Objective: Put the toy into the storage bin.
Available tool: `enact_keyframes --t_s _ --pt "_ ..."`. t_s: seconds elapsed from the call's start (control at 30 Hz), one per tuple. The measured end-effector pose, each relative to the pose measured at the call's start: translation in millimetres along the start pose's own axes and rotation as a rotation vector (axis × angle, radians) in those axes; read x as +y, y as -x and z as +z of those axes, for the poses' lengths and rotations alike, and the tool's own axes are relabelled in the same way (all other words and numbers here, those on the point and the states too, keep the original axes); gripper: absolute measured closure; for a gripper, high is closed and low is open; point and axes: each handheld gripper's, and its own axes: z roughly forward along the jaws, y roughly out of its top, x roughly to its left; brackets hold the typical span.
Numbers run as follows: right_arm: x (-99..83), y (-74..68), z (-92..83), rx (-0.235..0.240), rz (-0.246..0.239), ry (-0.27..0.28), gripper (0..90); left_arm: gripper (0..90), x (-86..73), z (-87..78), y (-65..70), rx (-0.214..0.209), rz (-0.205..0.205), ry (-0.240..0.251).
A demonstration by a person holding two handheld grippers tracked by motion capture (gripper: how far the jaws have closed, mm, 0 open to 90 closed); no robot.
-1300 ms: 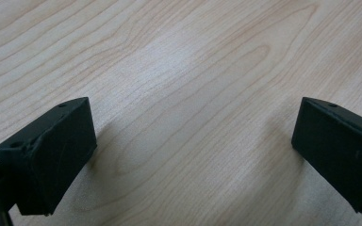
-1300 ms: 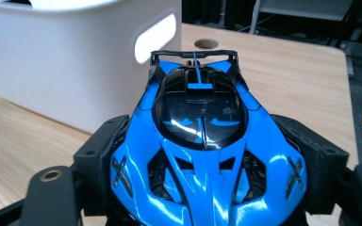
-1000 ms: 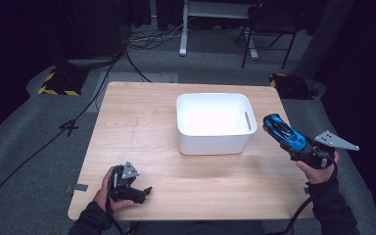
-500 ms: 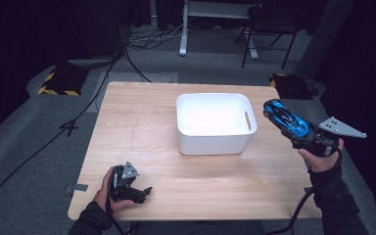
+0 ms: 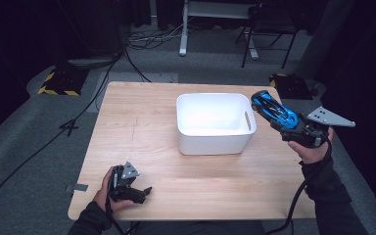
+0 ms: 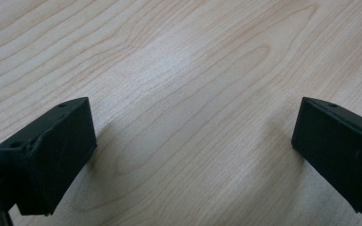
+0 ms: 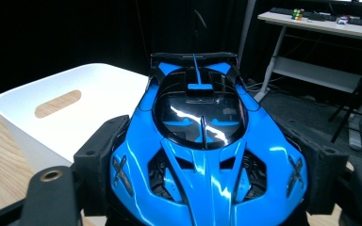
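White rectangular plastic bin (image 5: 215, 123), nothing visible inside; my right gripper (image 5: 293, 128) clamps a glossy blue toy car (image 5: 273, 109); my left gripper (image 5: 136, 192) gapes.

No text, label, brand or number can be read anywhere.

A wooden table (image 5: 142, 127); behind it, a desk frame (image 5: 210, 14).
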Motion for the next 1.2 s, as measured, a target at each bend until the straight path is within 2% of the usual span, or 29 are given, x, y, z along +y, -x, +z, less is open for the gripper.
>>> enact_keyframes --t_s 0.73,0.93,1.2 --pt "18.4 -27.2 36.1 0.087 -0.025 -0.023 24.6 0.6 0.0 -0.1 0.0 0.002 0.001 0.000" --pt "20.2 -35.5 49.3 0.120 -0.030 -0.041 24.6 0.6 0.0 0.0 0.0 -0.001 0.000 0.000" --pt "21.2 -42.2 64.6 0.134 -0.049 -0.075 24.6 0.6 0.0 0.0 -0.2 -0.001 0.002 -0.002"
